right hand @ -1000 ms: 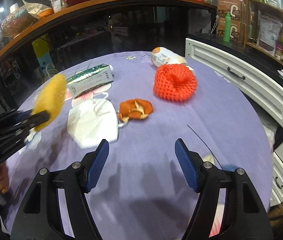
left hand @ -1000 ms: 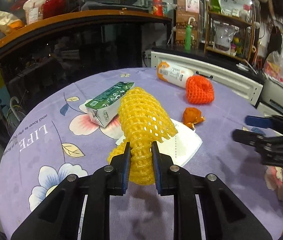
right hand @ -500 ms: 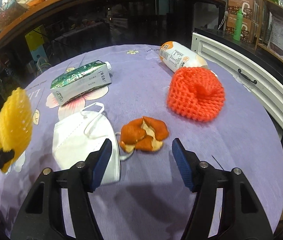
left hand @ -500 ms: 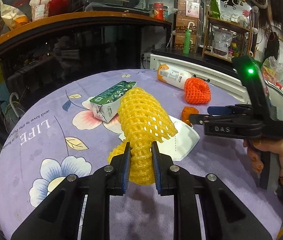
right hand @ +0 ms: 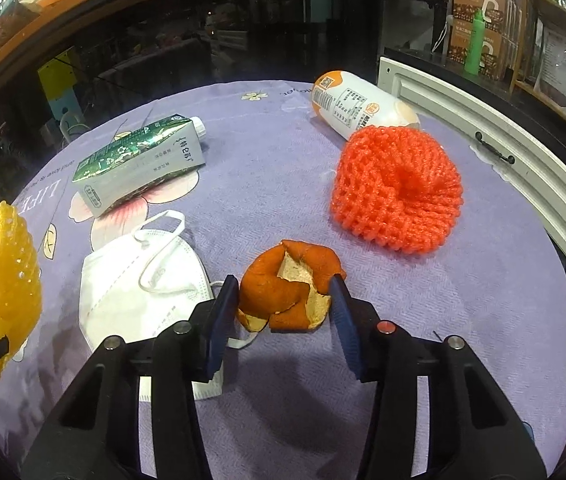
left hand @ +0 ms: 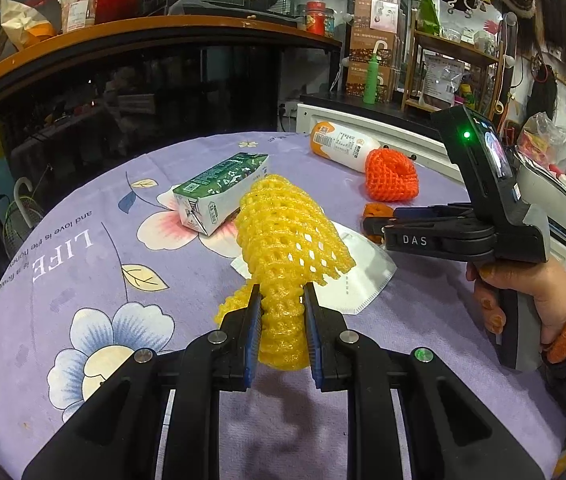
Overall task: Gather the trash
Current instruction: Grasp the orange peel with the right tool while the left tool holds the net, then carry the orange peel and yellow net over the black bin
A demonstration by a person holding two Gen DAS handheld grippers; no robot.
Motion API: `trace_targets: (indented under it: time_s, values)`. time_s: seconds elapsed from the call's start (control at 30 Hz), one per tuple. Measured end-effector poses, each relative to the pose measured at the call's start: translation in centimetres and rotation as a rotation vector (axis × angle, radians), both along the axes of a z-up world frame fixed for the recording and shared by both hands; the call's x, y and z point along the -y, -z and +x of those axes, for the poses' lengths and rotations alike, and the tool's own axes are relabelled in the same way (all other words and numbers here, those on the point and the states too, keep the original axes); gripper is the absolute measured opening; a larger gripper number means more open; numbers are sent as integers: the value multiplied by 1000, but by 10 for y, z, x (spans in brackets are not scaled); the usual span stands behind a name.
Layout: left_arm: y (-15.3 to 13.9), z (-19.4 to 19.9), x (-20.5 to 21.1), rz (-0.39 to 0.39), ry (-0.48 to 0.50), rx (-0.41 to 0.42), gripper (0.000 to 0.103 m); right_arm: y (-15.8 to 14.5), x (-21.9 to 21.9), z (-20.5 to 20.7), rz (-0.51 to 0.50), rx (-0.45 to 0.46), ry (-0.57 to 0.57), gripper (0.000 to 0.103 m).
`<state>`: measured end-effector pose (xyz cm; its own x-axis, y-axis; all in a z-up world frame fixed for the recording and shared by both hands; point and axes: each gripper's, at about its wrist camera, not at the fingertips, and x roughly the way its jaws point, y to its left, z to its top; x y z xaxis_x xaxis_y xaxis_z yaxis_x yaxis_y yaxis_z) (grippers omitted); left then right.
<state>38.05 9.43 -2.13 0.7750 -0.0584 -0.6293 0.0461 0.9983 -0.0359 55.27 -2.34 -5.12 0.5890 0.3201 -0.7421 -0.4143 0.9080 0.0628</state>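
Observation:
My left gripper (left hand: 282, 300) is shut on a yellow foam fruit net (left hand: 289, 240) and holds it above the purple flowered tablecloth (left hand: 83, 280); the net also shows at the left of the right wrist view (right hand: 1, 280). My right gripper (right hand: 285, 292) is open with its jaws on either side of an orange peel (right hand: 289, 284) that lies on the cloth. A white face mask (right hand: 139, 272) lies just left of the peel. A green milk carton (right hand: 139, 164), an orange-red foam net (right hand: 397, 194) and a white bottle (right hand: 359, 110) lie farther back.
The round table ends close at the right, beside white drawers (right hand: 523, 184). A dark glass counter with an orange top (left hand: 143, 32) curves behind the table. A shelf rack (left hand: 455, 72) stands at the back right.
My right gripper has moved forward and down until its open jaws straddle the orange peel. My left gripper still holds the yellow net in about the same place.

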Motion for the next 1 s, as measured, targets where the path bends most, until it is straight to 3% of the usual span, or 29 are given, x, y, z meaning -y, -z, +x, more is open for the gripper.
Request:
trace_targets:
  time_s: [0.47,1.0]
  values:
    - [-10,-15,13,6,20,15,20,-30,41,-53,85,46,-3,45]
    - [-16,-70,107,6,177,28,20,-48,148,-167,82,154,77,45]
